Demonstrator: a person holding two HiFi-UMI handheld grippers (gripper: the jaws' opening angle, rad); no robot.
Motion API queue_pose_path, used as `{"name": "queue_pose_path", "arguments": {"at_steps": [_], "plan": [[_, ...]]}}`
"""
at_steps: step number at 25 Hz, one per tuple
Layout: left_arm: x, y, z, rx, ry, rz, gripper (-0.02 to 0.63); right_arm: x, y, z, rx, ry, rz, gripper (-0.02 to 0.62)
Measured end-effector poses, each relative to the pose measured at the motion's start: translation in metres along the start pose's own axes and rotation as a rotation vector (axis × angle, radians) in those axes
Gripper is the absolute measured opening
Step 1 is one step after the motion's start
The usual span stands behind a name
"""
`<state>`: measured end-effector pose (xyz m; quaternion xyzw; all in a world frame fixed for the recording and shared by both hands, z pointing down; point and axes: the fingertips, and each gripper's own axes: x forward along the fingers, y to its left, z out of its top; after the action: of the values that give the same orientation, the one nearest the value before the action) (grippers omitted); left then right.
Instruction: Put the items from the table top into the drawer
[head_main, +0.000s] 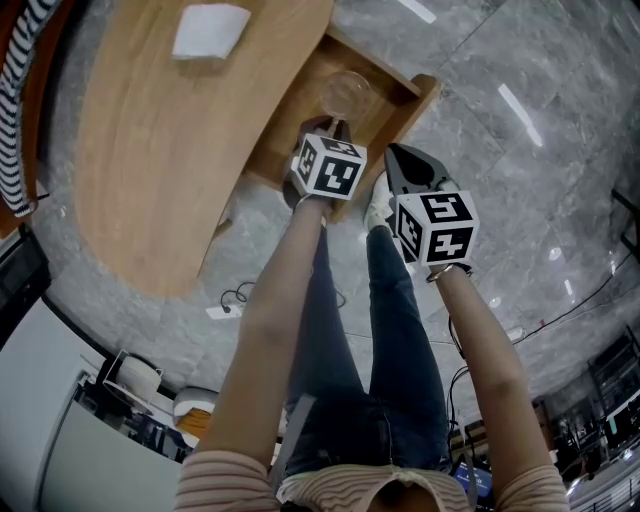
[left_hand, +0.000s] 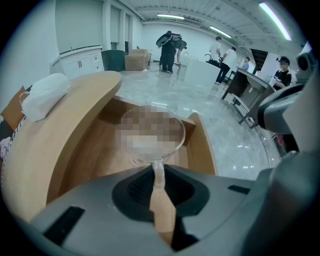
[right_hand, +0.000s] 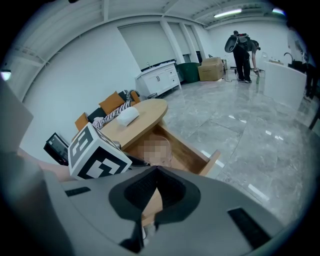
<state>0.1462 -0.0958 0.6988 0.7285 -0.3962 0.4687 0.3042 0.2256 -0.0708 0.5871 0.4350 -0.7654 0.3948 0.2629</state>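
glass (left_hand: 167, 150) sits clamped in left hand-held gripper (left_hand: 158, 172) over drawer (left_hand: 201, 147).

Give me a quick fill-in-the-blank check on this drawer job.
The clear bowl is pinched at its rim by the ____ hand-held gripper.
It hangs over the drawer, which stands ____.
The item lying on the table top is ____ in colour.
The right hand-held gripper holds ____.
Missing words: left; open; white; nothing.
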Motion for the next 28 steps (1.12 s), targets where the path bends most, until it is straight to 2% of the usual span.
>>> {"name": "queue_pose_path", "arguments": {"at_steps": [16,28], "plan": [[0.017,0.018,0.003,-0.013,0.022,0.023,0.049,0.008,-0.001,-0.001,-0.004,0.013,-0.002,0.008],[0.027,0.016,0.002,-0.022,0.054,0.003,0.049,0.014,-0.002,-0.003,-0.001,0.032,-0.003,0.009]]}}
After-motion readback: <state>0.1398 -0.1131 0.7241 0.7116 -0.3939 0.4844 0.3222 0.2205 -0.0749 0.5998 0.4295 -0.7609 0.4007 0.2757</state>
